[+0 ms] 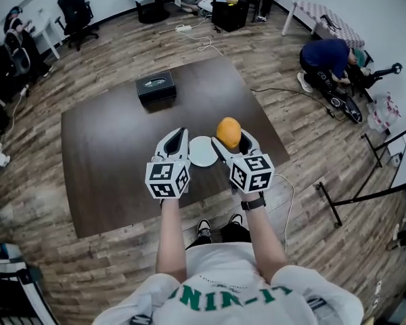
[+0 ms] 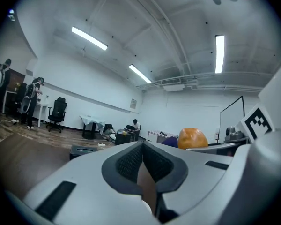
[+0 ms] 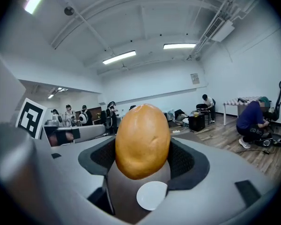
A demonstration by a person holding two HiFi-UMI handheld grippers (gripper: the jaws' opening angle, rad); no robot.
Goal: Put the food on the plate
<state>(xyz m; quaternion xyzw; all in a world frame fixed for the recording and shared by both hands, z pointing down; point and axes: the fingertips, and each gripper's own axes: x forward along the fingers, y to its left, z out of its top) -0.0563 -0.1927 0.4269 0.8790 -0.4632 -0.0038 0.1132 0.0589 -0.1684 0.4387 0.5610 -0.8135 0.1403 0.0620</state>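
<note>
A round orange-brown bun (image 1: 228, 132) sits between the pads of my right gripper (image 1: 229, 137), which is shut on it above the dark brown table (image 1: 108, 147). In the right gripper view the bun (image 3: 142, 140) fills the gap between the jaws, and the small white plate (image 3: 151, 195) shows below it. The plate (image 1: 202, 152) lies on the table between the two grippers, just left of the bun. My left gripper (image 1: 177, 138) hovers at the plate's left side, its pads (image 2: 130, 162) closed together on nothing. The bun (image 2: 192, 138) also shows at the right of the left gripper view.
A black box (image 1: 155, 87) stands at the table's far side. A person (image 1: 328, 56) crouches on the wooden floor at the right by some equipment. Office chairs (image 1: 74, 12) and cables lie beyond the table. The table's near edge is just under my hands.
</note>
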